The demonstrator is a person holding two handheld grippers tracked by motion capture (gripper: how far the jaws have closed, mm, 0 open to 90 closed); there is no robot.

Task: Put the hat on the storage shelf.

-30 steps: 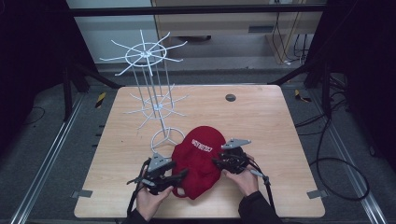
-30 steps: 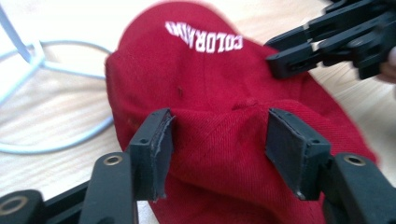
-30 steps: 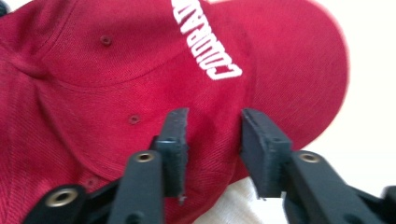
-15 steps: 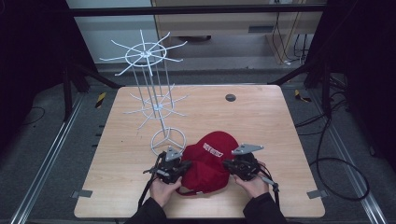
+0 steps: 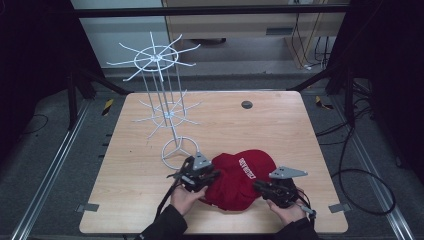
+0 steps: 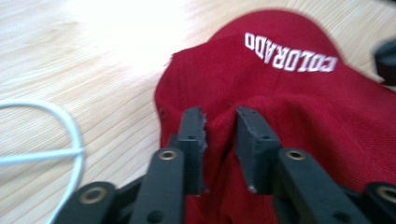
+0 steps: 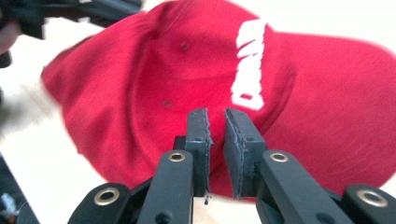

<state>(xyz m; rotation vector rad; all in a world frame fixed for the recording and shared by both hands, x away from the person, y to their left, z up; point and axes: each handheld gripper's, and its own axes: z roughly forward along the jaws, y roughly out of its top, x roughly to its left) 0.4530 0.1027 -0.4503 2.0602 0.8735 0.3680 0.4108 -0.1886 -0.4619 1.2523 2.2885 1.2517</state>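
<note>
A white wire display rack point(image 5: 165, 117) stands left on the counter point(image 5: 280, 125). The left hand-held gripper point(image 5: 202, 176) and right hand-held gripper point(image 5: 265, 188) each pinch the red Colorado cap point(image 5: 240, 175) low near the front edge. Thin fabric folds could slip free.

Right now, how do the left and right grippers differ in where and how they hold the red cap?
The left gripper pinches a fold of the red cap on the side toward the white wire rack; the right gripper takes the cap's opposite, nearer edge. In the gripper views, the left's jaws stand wider, fabric bunched between them; the right's sit narrower over the cap's edge. Both are shut on the cap, over the wooden table.
</note>
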